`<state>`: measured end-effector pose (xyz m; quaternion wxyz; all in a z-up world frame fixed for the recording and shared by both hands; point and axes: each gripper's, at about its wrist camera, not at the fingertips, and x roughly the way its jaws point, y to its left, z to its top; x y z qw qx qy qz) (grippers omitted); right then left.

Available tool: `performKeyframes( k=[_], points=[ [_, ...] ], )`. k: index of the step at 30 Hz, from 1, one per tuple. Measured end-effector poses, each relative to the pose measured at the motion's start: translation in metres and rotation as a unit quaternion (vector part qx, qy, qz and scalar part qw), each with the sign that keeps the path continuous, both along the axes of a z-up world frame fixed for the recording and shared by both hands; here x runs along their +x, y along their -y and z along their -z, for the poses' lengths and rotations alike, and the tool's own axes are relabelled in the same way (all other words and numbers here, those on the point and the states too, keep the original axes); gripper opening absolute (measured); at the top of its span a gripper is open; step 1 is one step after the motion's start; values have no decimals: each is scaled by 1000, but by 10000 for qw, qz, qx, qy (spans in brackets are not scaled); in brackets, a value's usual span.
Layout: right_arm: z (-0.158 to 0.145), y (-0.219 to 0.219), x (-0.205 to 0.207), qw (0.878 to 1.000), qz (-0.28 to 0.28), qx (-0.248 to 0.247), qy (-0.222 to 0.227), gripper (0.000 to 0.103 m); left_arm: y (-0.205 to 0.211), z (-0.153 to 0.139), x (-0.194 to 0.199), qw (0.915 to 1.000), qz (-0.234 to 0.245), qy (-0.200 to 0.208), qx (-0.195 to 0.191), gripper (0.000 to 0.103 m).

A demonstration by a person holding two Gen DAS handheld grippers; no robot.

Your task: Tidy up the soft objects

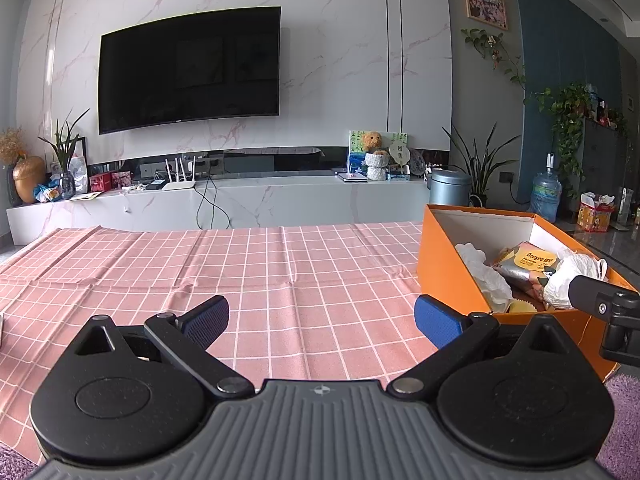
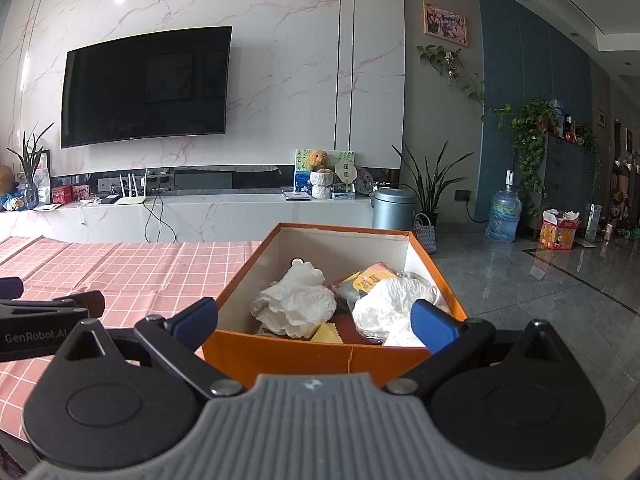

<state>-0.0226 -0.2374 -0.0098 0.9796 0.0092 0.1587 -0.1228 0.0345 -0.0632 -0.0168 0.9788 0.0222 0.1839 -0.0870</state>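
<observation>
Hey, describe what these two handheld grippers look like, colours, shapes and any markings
Both look alike. The left gripper and right gripper each have two black linkage arms with silver pivot pins, ending in blue textured finger pads, above round black discs and a grey ribbed body bearing a small round emblem. The left gripper's side, seen from the right wrist view, reads GenRobot.AI in white. No cables or sleeves show.

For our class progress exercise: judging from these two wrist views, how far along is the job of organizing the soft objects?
Mostly done, it seems. The orange box already holds crumpled white tissue, a white bag, a wipes packet and a yellow cloth. Nothing is in hand: the left gripper and the right gripper are both open. No loose soft items show on the pink checked cloth, so little appears left.
</observation>
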Motion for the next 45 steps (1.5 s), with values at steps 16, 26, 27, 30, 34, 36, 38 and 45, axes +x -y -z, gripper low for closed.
performKeyframes(
  k=[16, 26, 27, 30, 34, 36, 38, 45],
  points=[
    [2, 2, 2, 10000, 9, 33, -66, 101, 0, 0, 0, 10000, -3, -15, -3, 103],
    [4, 3, 2, 9999, 31, 40, -98, 101, 0, -1, -1, 10000, 3, -15, 15, 103],
    [5, 3, 2, 9999, 35, 44, -103, 101, 0, -1, 0, 10000, 3, -19, 9, 103],
    [5, 3, 4, 9999, 44, 59, -128, 101, 0, -1, -1, 10000, 4, -16, 13, 103],
    [5, 3, 4, 9999, 53, 80, -141, 101, 0, -1, -1, 10000, 5, -25, 7, 103],
    [6, 3, 4, 9998, 56, 105, -152, 101, 0, -1, -1, 10000, 4, -23, 13, 103],
    [6, 3, 4, 9998, 56, 111, -163, 101, 0, -1, -1, 10000, 9, -21, 11, 103],
    [5, 3, 4, 9998, 57, 116, -173, 101, 1, -1, -1, 10000, -14, -25, 40, 103]
  ],
)
